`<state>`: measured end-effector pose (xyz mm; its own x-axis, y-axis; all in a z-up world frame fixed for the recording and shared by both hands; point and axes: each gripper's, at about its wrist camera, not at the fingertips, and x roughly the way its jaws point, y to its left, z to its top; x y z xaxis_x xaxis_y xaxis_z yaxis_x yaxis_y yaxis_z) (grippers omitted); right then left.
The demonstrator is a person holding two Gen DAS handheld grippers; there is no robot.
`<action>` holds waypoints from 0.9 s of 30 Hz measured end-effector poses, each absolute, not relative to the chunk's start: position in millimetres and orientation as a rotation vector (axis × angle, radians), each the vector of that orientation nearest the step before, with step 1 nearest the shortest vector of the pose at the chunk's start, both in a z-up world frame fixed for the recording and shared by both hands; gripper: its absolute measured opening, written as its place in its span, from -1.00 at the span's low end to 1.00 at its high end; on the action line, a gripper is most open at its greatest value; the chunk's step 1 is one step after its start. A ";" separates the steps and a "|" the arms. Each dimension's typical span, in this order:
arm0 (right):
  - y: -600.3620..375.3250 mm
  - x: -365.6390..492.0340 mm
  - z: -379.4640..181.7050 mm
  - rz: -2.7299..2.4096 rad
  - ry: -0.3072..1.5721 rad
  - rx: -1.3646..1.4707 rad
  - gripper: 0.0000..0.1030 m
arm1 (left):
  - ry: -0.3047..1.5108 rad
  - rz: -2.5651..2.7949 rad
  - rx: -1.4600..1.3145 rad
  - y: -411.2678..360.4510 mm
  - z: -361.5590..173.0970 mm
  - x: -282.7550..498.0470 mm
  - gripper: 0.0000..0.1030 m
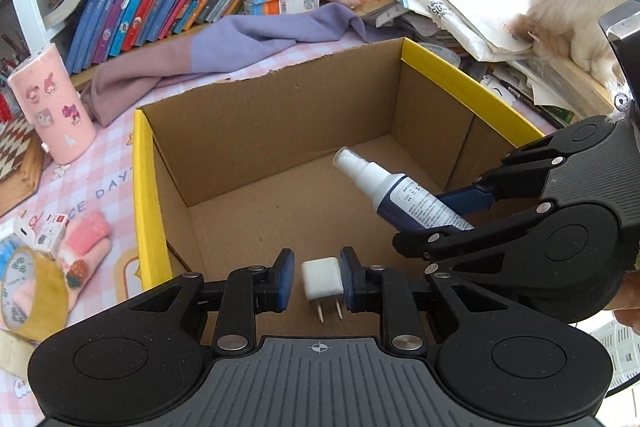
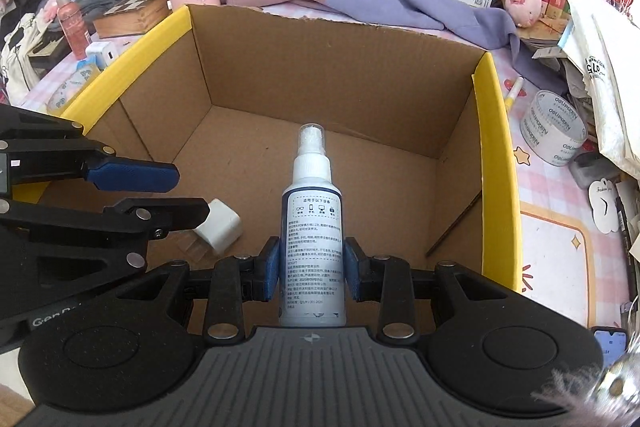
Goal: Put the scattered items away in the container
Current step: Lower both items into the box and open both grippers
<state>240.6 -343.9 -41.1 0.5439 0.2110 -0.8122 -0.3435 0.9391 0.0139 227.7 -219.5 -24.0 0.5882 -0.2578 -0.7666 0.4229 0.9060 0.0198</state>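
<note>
Left wrist view: the left gripper point(image 1: 316, 281) is clamped on a small white charger plug point(image 1: 323, 279), prongs pointing back at the camera, held low over the near floor of the cardboard box point(image 1: 256, 115).

Right wrist view: the right gripper point(image 2: 311, 269) is closed around a white spray bottle point(image 2: 313, 227) with a dark blue band, long axis pointing away toward the far wall, nozzle leading. Both items hang inside the box already, so I'd guess letting go is all that's left.
</note>
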 end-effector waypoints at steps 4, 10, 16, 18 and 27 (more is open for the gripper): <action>-344.1 239.2 -40.8 0.325 0.936 -0.148 -0.40 | 0.843 -0.391 0.202 -217.6 -22.0 225.9 -0.50; -350.0 225.1 -22.0 0.312 0.838 -0.073 -0.37 | 0.762 -0.369 0.146 -207.7 -7.8 214.2 -0.39; -351.7 200.6 3.5 0.254 0.706 -0.027 -0.36 | 0.681 -0.355 0.112 -197.7 15.3 193.5 -0.20; -351.6 192.8 9.4 0.240 0.681 -0.010 -0.36 | 0.654 -0.348 0.095 -193.5 21.7 186.6 -0.13; -344.5 154.7 22.2 0.172 0.620 0.025 -0.35 | 0.592 -0.330 0.055 -174.5 36.8 161.1 0.02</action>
